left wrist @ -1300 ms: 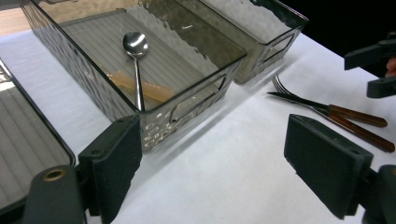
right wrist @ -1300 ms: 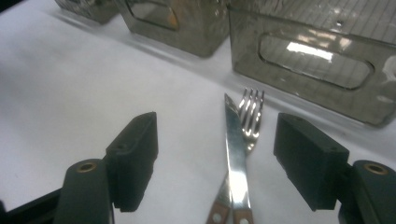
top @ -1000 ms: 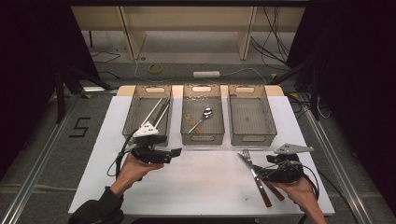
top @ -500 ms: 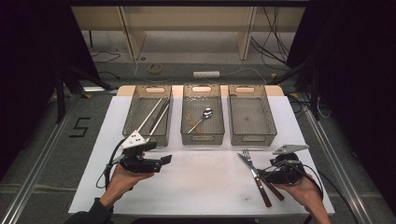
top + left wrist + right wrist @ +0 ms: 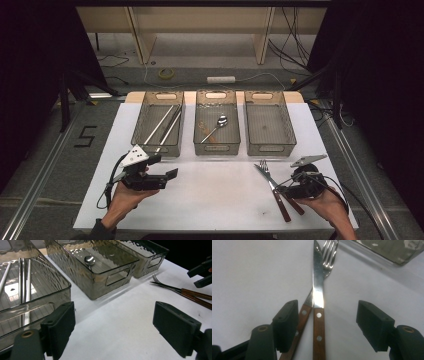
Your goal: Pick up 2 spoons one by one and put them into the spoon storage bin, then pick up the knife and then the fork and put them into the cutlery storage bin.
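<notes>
Right now my right gripper [image 5: 322, 325] sits low over the bench [image 5: 220, 200], jaws wide and just easing inward around the wooden handles of the knife [image 5: 318, 302] and fork [image 5: 329, 255], which lie crossed; it grips neither yet. My left gripper [image 5: 112, 325] hangs open and empty, clear of that reach. Beyond, chopsticks [image 5: 165, 125] and a spoon [image 5: 218, 124] fill two trays, so the empty tray [image 5: 270, 145] is probably where these go.

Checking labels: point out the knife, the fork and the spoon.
knife [image 5: 318, 287]: right gripper view, on the blade.
fork [image 5: 329, 251]: right gripper view, on the tines.
spoon [image 5: 221, 120]: high view, on the bowl, in the middle bin.
</notes>
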`<action>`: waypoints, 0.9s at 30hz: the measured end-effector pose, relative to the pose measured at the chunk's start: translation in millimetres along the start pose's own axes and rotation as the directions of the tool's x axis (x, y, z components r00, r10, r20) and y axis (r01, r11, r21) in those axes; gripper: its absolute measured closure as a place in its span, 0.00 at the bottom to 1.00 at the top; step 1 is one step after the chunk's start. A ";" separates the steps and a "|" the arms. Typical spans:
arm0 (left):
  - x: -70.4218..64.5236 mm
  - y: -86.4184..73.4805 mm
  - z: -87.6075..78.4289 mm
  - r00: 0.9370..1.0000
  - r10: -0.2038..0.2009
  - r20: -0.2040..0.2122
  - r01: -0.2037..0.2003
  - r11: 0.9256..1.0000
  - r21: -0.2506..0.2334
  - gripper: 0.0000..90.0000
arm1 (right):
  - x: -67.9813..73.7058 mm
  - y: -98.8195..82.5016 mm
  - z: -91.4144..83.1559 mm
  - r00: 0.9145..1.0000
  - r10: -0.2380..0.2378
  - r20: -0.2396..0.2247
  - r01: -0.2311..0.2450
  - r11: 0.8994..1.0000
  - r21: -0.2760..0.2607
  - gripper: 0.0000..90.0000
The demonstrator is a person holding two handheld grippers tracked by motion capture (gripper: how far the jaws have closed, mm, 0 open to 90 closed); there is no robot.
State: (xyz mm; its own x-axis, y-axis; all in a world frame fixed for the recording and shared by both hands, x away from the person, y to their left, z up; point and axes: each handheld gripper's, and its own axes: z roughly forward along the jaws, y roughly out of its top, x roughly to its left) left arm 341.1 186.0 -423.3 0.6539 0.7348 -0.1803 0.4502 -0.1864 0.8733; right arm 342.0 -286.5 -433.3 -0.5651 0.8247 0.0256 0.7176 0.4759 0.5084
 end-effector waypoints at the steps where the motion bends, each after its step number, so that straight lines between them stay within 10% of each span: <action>1: -0.1 -0.4 -0.5 1.000 -0.002 -0.002 0.002 1.000 0.000 0.20 | -0.1 -0.1 0.5 1.000 -0.001 0.001 0.001 1.000 0.006 0.39; 27: -4.1 -6.5 -10.5 1.000 0.010 -0.022 -0.010 1.000 -0.007 0.18 | -0.8 -5.7 7.9 1.000 -0.021 0.010 0.020 0.994 0.112 0.42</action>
State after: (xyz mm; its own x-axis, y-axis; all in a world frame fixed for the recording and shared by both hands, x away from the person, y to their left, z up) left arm 329.1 191.0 -423.4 0.6448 0.7470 -0.1620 0.4395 -0.1890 0.8781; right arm 341.6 -287.5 -443.1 -0.5759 0.8175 0.0069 0.7476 0.5232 0.4092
